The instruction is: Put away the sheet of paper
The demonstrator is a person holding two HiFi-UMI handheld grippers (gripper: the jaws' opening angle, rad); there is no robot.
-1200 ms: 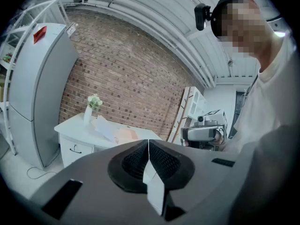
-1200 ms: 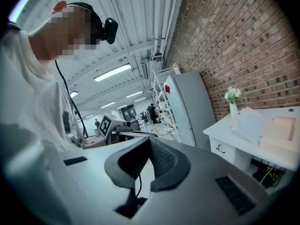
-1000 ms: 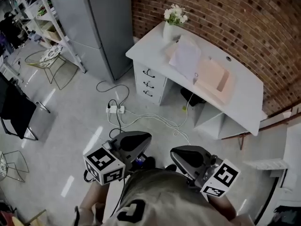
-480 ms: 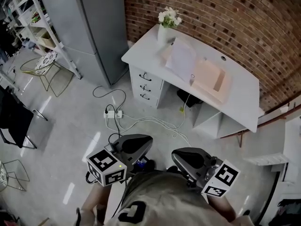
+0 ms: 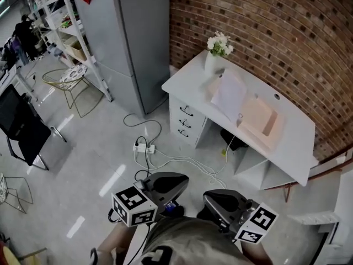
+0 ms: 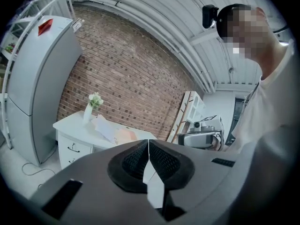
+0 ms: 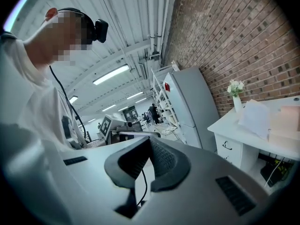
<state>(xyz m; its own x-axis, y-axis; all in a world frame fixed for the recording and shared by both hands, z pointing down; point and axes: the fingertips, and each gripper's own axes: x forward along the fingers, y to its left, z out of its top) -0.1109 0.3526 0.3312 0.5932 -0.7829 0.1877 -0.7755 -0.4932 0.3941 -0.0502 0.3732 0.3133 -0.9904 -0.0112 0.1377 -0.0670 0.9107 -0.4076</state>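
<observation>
The left gripper (image 5: 175, 180) and the right gripper (image 5: 213, 197) are held low at the near edge of the head view, close to the person's body. Each has its jaws pressed together with nothing between them. The sheet of paper (image 5: 230, 94) lies well apart from both, far off and slightly right, on the white desk (image 5: 187, 81) by the brick wall (image 5: 287, 32), between a vase of flowers (image 5: 213, 61) and a pale pink tray (image 5: 259, 120)
</observation>
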